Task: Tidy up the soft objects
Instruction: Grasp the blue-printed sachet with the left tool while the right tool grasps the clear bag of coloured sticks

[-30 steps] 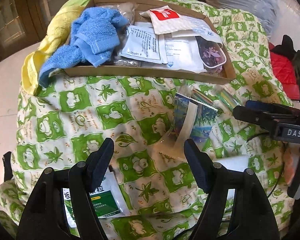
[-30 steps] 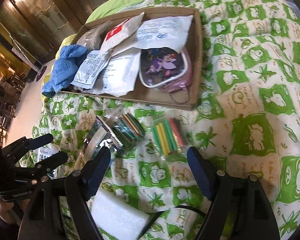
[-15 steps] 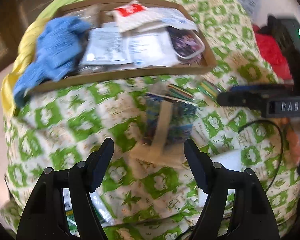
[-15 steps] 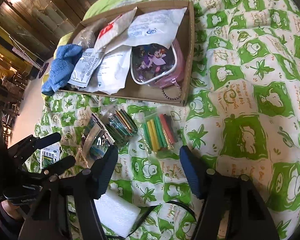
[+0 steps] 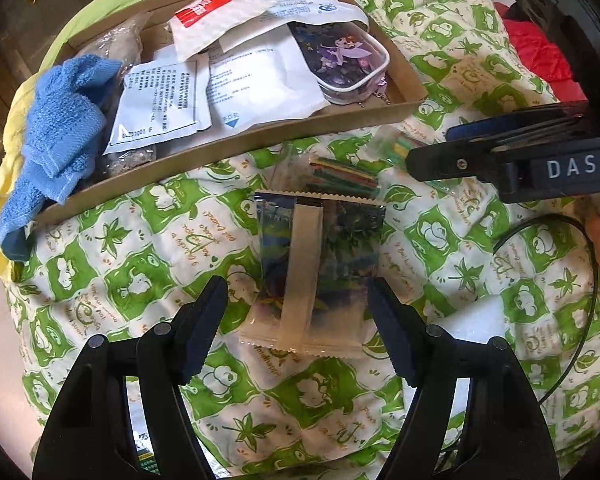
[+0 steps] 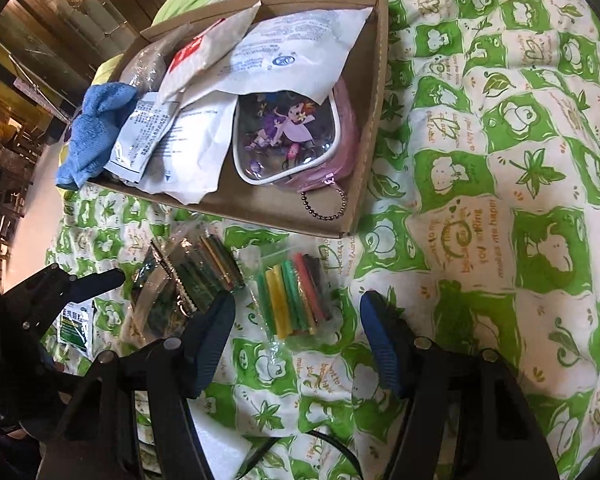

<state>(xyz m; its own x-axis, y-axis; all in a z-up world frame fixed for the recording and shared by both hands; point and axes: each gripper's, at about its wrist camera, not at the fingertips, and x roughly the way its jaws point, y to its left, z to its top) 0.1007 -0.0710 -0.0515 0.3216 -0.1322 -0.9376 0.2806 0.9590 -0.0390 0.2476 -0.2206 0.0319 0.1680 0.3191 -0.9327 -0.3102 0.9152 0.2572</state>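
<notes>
A shallow cardboard tray [image 5: 236,148] [image 6: 374,92] on the green-patterned quilt holds a blue towel [image 5: 62,120] [image 6: 94,132], white sachets [image 5: 260,76] and a cartoon zip pouch [image 5: 342,60] [image 6: 288,136]. My left gripper [image 5: 296,300] is open, its jaws either side of a dark foil packet [image 5: 320,264] lying on the quilt. My right gripper [image 6: 296,320] is open just above a clear bag of coloured sticks [image 6: 296,296]. A second bag of sticks [image 5: 344,178] [image 6: 208,268] lies between them.
A green-and-white sachet [image 6: 74,324] lies at the quilt's left edge under the left gripper. A white foam block [image 5: 472,320] [image 6: 220,440] and a black cable [image 5: 572,280] lie near the front. Red cloth [image 5: 536,56] lies at the far right.
Both grippers have moved forward and down. The left one now brackets the foil packet; the right one has closed in over the bag of coloured sticks. Both stay open.
</notes>
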